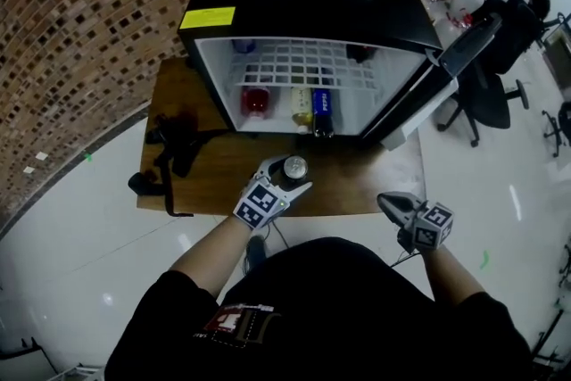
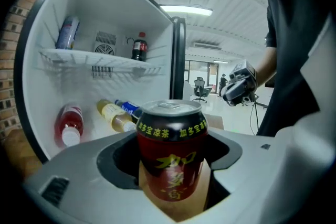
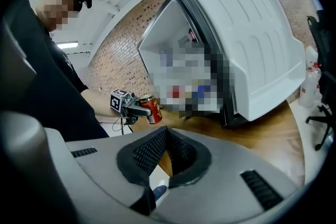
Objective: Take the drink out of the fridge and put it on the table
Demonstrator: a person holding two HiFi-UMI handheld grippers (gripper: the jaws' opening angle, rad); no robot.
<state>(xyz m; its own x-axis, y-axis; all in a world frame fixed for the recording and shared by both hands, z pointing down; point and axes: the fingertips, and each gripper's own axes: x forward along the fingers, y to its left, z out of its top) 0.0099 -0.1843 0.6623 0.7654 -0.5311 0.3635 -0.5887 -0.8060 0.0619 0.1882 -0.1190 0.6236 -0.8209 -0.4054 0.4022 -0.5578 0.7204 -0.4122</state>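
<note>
Left gripper (image 1: 284, 181) has its jaws spread wide and pressed against both sides of the red drink can (image 2: 172, 152), which stands upright between them. I see it held out of the fridge, over the front edge of the tabletop (image 1: 223, 178), near the middle; whether its base touches the wood I cannot tell. Right gripper (image 1: 384, 199) hangs off the front right corner with its jaws together on nothing.

I see the black fridge (image 1: 303, 13) filling the back of the tabletop, its door (image 1: 466, 45) swung open toward the right. A tangle of black straps (image 1: 174, 147) lies by the left edge. Three bottles lie side by side on the fridge floor: a red one (image 1: 256, 100), a yellow one (image 1: 303, 107) and a blue one (image 1: 323, 107). On the wire shelf above I make out a small dark bottle (image 2: 138, 49) standing at the back
</note>
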